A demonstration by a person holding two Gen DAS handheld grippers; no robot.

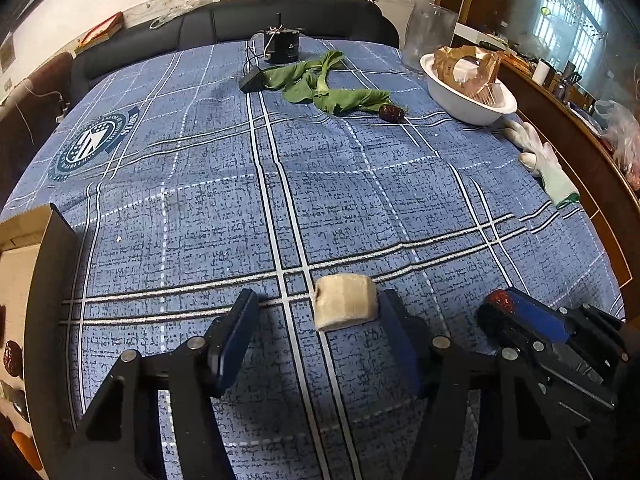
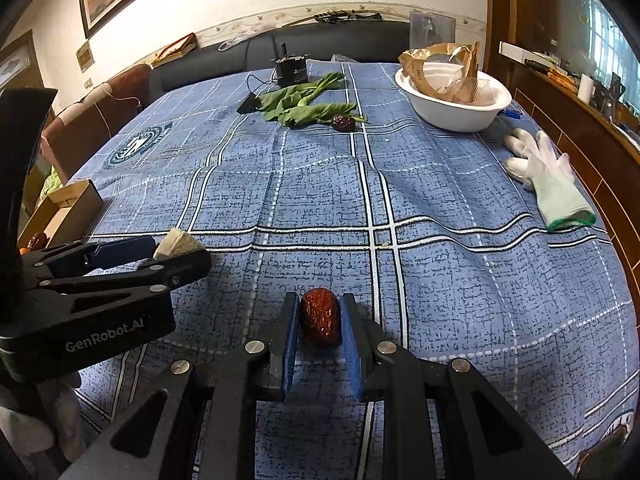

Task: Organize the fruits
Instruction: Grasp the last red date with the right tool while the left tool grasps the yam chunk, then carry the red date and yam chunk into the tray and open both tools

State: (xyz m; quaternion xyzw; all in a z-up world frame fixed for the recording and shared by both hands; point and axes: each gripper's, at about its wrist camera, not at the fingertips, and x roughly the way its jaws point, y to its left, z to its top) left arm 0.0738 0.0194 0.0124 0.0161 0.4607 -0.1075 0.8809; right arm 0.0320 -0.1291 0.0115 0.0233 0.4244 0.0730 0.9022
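A red date point(image 2: 320, 322) is clamped between the blue pads of the right claw point(image 2: 320, 334), low over the blue plaid cloth point(image 2: 440, 240) of the worktop. The left claw point(image 1: 316, 320) is spread wide; a pale beige chunk point(image 1: 345, 301) is seen touching its right pad only. A second red date point(image 1: 391, 112) is seen far off, beside leafy greens point(image 1: 320, 84) and near a white bowl point(image 1: 472, 108). A white glove point(image 2: 548, 180) is laid at the cloth's right edge.

Desk cloth point(image 2: 440, 272): woven, matt, creased. Date point(image 2: 320, 322): wrinkled, glossy skin. Tan chunk point(image 1: 345, 301): rough, matt, fibrous. Bowl point(image 2: 452, 114): smooth white plastic. Glove point(image 2: 552, 184): knit fabric. Tongs: matt black, blue pads point(image 2: 290, 344).
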